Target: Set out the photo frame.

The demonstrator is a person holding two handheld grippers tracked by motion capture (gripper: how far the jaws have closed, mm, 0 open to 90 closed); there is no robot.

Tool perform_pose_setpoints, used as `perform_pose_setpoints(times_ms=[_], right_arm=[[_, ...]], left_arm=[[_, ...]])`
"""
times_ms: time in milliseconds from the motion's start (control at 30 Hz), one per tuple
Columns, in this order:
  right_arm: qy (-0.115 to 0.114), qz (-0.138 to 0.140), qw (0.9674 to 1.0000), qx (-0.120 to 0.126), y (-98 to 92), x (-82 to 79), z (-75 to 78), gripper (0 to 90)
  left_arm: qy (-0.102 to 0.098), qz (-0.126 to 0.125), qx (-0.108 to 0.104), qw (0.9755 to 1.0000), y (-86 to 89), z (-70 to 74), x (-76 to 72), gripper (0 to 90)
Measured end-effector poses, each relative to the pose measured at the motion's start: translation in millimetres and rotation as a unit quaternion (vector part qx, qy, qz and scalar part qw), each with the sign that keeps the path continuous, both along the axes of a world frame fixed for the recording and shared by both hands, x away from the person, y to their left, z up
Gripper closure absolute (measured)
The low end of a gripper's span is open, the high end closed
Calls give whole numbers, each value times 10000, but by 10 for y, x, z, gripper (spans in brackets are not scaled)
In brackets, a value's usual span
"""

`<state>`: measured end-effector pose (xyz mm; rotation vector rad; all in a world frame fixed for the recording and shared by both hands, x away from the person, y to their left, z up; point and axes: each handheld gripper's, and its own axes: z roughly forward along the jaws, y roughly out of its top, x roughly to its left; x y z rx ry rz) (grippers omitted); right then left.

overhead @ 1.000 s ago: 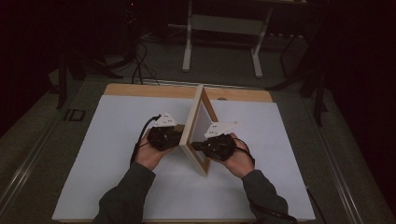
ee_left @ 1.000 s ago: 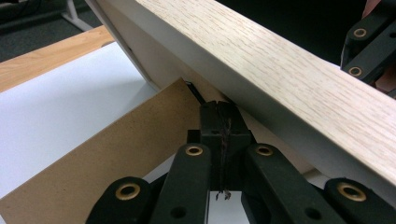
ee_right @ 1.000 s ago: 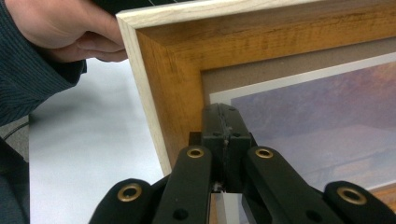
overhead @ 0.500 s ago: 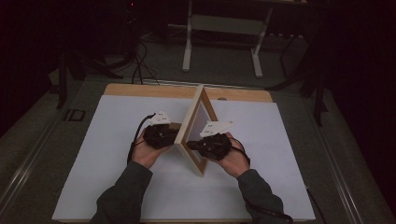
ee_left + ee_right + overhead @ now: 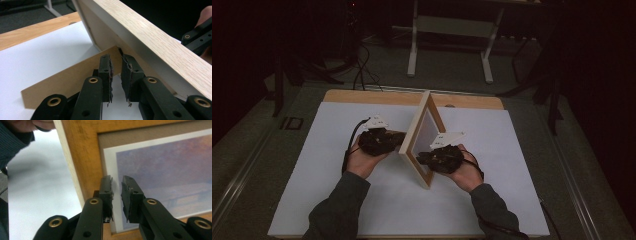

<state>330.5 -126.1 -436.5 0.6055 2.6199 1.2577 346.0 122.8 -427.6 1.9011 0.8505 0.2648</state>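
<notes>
Picture frame (image 5: 422, 137) is stood upright on white table sheet (image 5: 327, 165), between both grippers, long axis running away from the person. Left gripper (image 5: 398, 141) faces the back stand (image 5: 67, 80); right gripper (image 5: 424, 159) the front. Jaws of both have just been opening, parted slightly, nothing pinched.

Right claw (image 5: 117, 195) parted before framed picture (image 5: 160, 170).

- High view: above the counter's (image 5: 337, 200) near edge, looking forward and down.
- Gripper views: close, facing the picture frame's (image 5: 419, 135) opposite sides; all views share it.
</notes>
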Motion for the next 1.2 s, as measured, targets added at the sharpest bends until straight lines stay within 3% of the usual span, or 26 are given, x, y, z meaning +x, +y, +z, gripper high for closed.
perform_pose_setpoints(times_ms=[333, 700, 967, 1100, 1200], right_arm=[[39, -187, 9998, -41, -149, 23, -24, 725], [36, -287, 9996, -60, -260, 33, -44, 705], [42, -343, 9994, -98, -304, 38, -77, 695], [53, -379, 9992, -97, -330, 41, -88, 688], [80, -409, 9991, -67, -349, 39, -92, 685]], left_arm=[[-95, 192, 59, 9998, -17, 182, -78, 739], [5, 619, -216, 9978, 30, 332, -122, 523], [116, 537, -345, 9979, -17, 374, -154, 470], [345, 364, -432, 9978, -57, 374, -146, 419], [390, 282, -403, 9980, -105, 378, -157, 391]])
